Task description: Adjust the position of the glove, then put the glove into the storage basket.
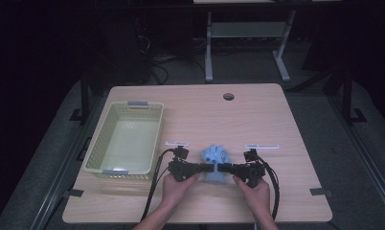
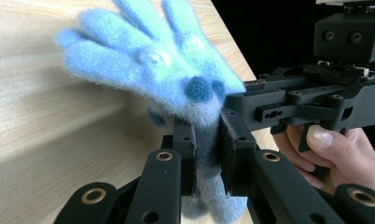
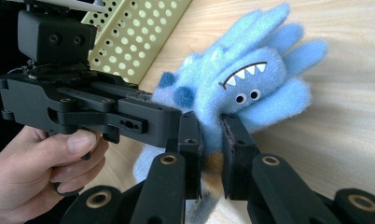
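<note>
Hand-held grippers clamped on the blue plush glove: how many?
2: left hand-held gripper pinches the fuzzy blue monster-face glove from its left, right hand-held gripper from its right.

High view looks down over the table; both gripper views closely share the plush glove.

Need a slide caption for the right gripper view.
Right tool and left tool both clamp a blue plush monster beside a basket.
</note>
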{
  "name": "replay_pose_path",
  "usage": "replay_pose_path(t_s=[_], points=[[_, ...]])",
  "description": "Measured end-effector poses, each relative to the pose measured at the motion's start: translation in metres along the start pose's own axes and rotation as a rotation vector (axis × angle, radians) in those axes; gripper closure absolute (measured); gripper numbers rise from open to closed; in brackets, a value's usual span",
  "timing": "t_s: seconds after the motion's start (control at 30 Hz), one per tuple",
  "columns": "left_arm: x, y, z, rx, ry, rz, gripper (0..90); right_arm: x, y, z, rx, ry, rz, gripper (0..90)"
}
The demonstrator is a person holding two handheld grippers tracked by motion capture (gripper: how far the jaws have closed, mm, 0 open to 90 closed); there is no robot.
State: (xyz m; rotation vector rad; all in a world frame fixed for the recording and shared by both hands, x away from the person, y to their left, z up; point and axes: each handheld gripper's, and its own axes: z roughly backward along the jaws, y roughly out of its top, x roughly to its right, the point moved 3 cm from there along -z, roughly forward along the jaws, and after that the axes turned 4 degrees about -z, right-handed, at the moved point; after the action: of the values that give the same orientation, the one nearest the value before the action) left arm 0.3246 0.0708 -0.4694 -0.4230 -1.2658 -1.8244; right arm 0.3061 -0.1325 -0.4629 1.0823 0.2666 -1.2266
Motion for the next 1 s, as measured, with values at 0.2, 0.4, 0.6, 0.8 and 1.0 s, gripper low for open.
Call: replay_pose_path(t_s=[0.2, 0.4, 0.6, 0.8, 1.0], points=[[0.003, 0.003, 0.003, 0.005, 0.000, -0.008, 78.0, -0.003, 0.004, 0.001, 0.004, -0.002, 0.010, 79.9], [0.006, 0.007, 0.009, 0.009, -0.004, -0.022, 78.0, -0.008, 0.007, 0.002, 0.006, 0.003, 0.020, 79.9], [0.007, 0.008, 0.017, 0.024, -0.002, -0.025, 78.0, -0.016, 0.011, 0.000, -0.002, 0.007, 0.036, 79.9], [0.007, 0.009, 0.024, 0.031, 0.000, -0.027, 78.0, -0.021, 0.014, -0.004, -0.010, 0.010, 0.046, 79.9], [0.007, 0.011, 0.031, 0.037, 0.001, -0.032, 77.9, -0.027, 0.018, -0.008, -0.014, 0.020, 0.056, 79.9]])
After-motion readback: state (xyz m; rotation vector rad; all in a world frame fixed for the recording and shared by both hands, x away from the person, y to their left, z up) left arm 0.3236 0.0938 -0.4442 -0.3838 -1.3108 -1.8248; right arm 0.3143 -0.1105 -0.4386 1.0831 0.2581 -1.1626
